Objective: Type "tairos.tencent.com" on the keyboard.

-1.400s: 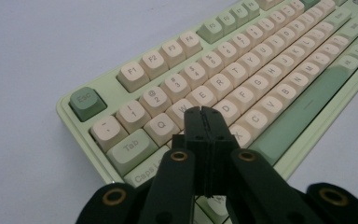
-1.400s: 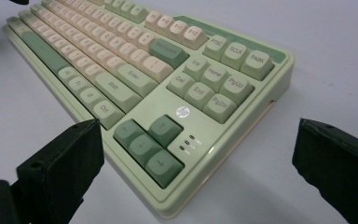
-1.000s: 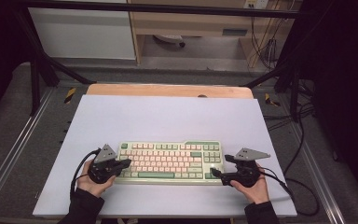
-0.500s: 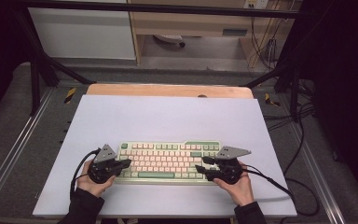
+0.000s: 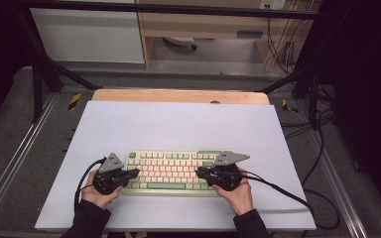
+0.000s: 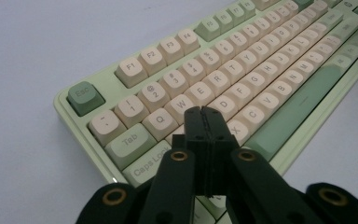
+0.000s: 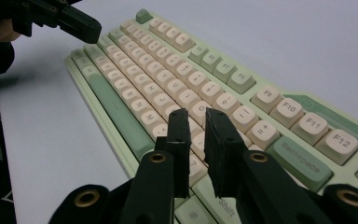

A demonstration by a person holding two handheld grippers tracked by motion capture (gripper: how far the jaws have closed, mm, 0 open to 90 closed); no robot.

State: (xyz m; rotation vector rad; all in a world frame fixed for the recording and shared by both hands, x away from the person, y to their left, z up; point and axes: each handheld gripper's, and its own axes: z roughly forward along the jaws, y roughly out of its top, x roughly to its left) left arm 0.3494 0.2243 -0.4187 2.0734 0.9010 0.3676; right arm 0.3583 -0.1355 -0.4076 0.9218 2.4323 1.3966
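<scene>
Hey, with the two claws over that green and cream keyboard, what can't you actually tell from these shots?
- Left claw: its shut tips hide the key beneath, left gripper view.
- Right claw: jaws just closing, small gap; keys behind are covered, right gripper view.
- Green and cream keyboard: legends too small, high view; far end cut off by the left gripper view's edge.

Pale lavender table mat (image 5: 178, 124): open beyond and beside the pale-green keyboard with cream keycaps (image 5: 171, 171), which lies as the sole obstacle along its near edge.
</scene>
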